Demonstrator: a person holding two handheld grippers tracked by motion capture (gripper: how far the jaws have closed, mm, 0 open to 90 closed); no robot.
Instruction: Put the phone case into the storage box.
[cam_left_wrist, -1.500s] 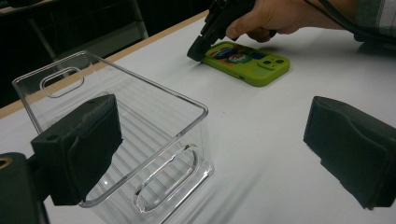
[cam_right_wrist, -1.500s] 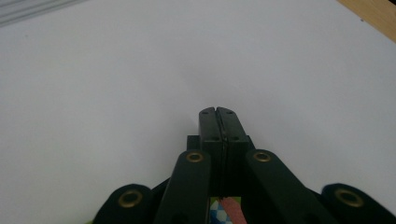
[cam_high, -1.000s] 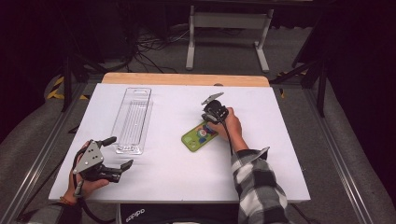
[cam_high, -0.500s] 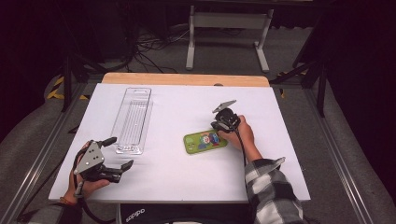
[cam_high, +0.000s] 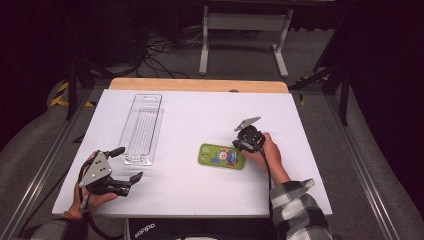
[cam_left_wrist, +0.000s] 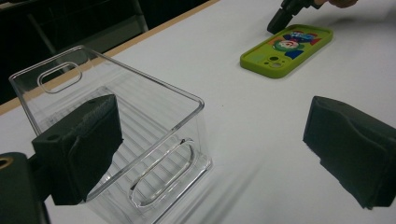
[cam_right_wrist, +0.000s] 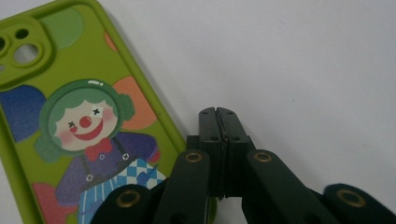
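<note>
Left of frame: our left gripper (cam_high: 131, 179) sits low at the table's (cam_high: 190, 195) near edge, jaws spread wide, nothing between them, just short of the clear tray (cam_high: 142, 127). If we swing it carelessly we clip the tray's near end and skid it.

Centre-right: phone case (cam_high: 222, 156) lies flat, camera holes toward the tray. Our right gripper (cam_high: 241, 145) is pressed together, tips at the case's right edge, holding nothing. Risk we see: closed tips ride up over the rim or slip off it, so a push spins the case instead of sliding it straight; the smooth table won't stop it.
</note>
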